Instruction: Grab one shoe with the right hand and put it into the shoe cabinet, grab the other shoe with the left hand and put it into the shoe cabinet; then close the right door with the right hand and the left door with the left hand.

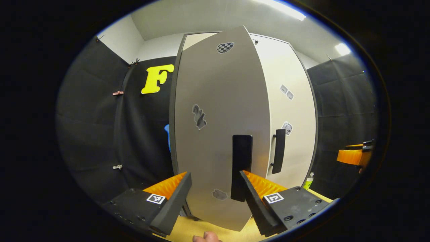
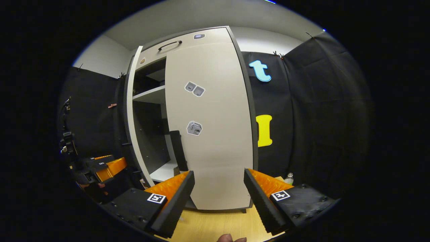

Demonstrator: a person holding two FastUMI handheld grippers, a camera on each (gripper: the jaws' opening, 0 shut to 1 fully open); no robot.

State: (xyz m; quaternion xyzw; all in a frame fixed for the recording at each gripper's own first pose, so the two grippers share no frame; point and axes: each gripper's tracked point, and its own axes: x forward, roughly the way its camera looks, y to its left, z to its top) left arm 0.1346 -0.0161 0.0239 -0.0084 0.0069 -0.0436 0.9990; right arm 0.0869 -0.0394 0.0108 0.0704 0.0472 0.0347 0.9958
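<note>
**Right door shut, left door hanging open, both grippers empty**

Left gripper view first. Looking straight at the shoe cabinet [image 1: 285, 101], up close. Left door [image 1: 218, 127] swung out toward the camera, pale grey, a few stickers on its face. Black bar handle [image 1: 242, 166] on that door sitting right between the fingers, nearer the inner finger, but can't tell if it's actually touching. Left gripper [image 1: 215, 198] with jaws spread wide, nothing pinched. Right door [image 1: 289, 111] behind, flat against the cabinet front, with its own black handle [image 1: 278, 151]. Small green bottle [image 1: 308, 181] down by the cabinet's lower corner. Wooden floor [image 1: 191, 230] underneath. Other orange gripper peeking in at the far edge. Fingertip of the holding hand [image 1: 206, 237] at the very bottom.

Right gripper view now. Right gripper [image 2: 218, 198] facing the closed right door [image 2: 211, 134], jaws spread apart, gripping nothing, a little back from the panel. Left door [image 2: 132, 124] seen edge-on here, standing well open. Between the two doors, dark cabinet interior with a pale shelf [image 2: 149, 94] up top and a lighter floor panel at the bottom. Shoes: can't make any out for sure in that dark gap. Curved black handle [image 2: 169, 44] on the panel above the doors. Left gripper [image 2: 100, 168] off beside the open door, orange and black. Small bottle [image 2: 289, 178] beside the cabinet's base.
</note>
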